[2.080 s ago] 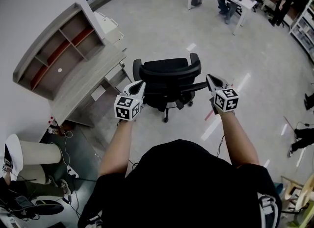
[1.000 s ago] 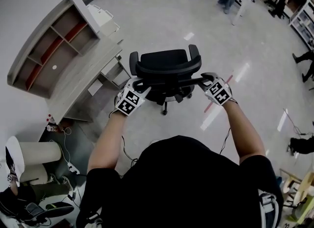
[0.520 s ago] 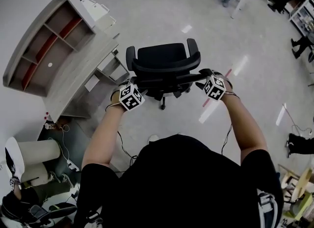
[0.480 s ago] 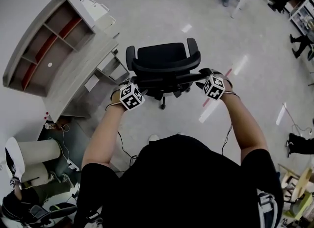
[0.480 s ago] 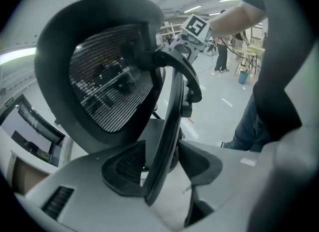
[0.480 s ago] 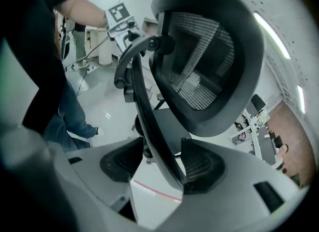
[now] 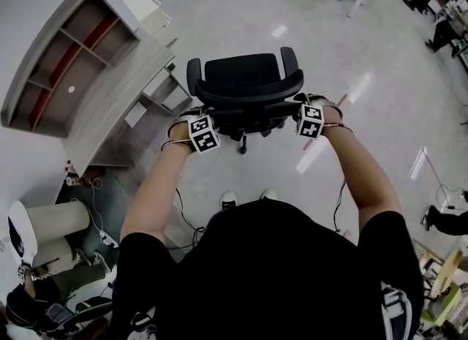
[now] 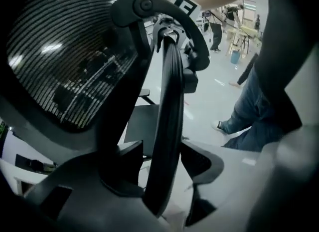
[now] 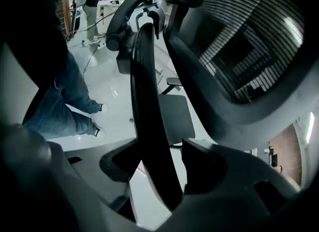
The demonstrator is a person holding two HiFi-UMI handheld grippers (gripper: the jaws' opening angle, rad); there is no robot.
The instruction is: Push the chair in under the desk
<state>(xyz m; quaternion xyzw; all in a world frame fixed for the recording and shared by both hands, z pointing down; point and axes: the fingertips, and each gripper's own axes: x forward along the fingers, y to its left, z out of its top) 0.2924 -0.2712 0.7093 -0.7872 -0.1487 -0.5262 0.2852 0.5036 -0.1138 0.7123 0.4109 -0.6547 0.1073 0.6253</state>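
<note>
Head view: office chair [image 7: 245, 75] is stood on open floor, with its back rail flanked by left gripper [image 7: 196, 118] and right gripper [image 7: 304, 106]. Table [image 7: 110, 104] is seen left of the left fingers, apart from the chair.

Left gripper view: fingers have just been opening; the curved frame bar [image 8: 169, 101] passes between them, unclamped.

Right gripper view: fingers likewise just been opening and are spread wide, with the frame bar [image 9: 149, 101] between them, ungripped.

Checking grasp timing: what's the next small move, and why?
Probably close both grippers: the left gripper and right gripper, jaws just opened, each straddle the chair's back bar without pressing it, and the chair is not yet under the desk.
</note>
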